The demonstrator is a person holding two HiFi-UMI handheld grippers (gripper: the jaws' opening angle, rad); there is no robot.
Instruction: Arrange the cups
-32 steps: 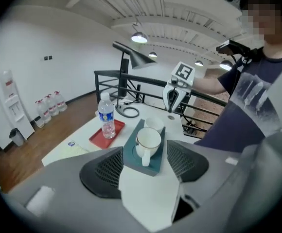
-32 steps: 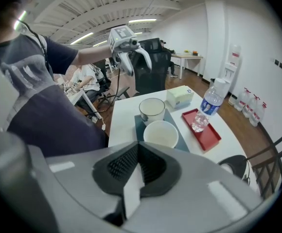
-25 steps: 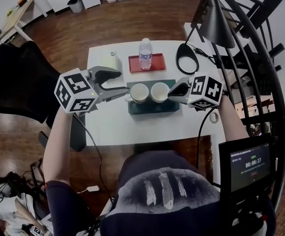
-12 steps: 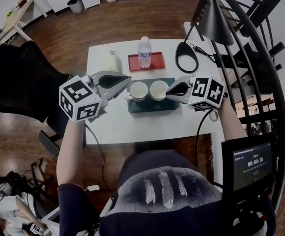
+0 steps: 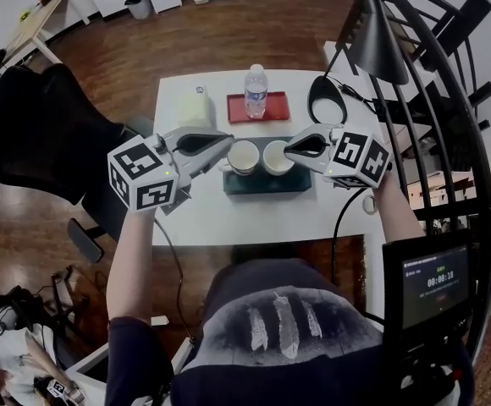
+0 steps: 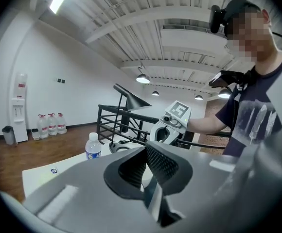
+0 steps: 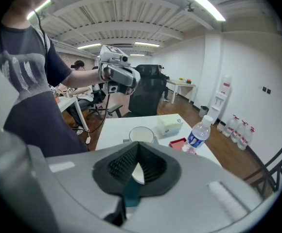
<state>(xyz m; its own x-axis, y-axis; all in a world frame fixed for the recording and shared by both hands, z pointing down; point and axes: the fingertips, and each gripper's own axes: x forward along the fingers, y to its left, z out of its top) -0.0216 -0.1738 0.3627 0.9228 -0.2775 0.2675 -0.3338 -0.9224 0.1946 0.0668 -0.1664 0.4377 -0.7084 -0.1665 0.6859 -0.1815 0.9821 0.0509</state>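
Two white cups stand side by side on a dark teal tray (image 5: 267, 182) in the middle of the white table: the left cup (image 5: 243, 157) and the right cup (image 5: 276, 156). My left gripper (image 5: 227, 141) hovers just left of the left cup, shut, with nothing between its fingers. In the left gripper view its jaws (image 6: 149, 155) meet and point almost level across the table. My right gripper (image 5: 287, 149) hangs by the right cup's right rim, also shut and empty. The right gripper view shows the left cup (image 7: 141, 133) beyond the closed jaws (image 7: 137, 153).
A water bottle (image 5: 256, 90) stands on a red tray (image 5: 274, 107) at the table's far side, beside a pale box (image 5: 193, 105). A black desk lamp (image 5: 323, 100) stands at the far right, by a black railing (image 5: 449, 74). A black chair (image 5: 51, 125) stands to the left.
The left gripper's jaws have gone from wide open to shut on nothing, and it has tilted up beside the left cup. The right gripper has risen slightly, still shut.
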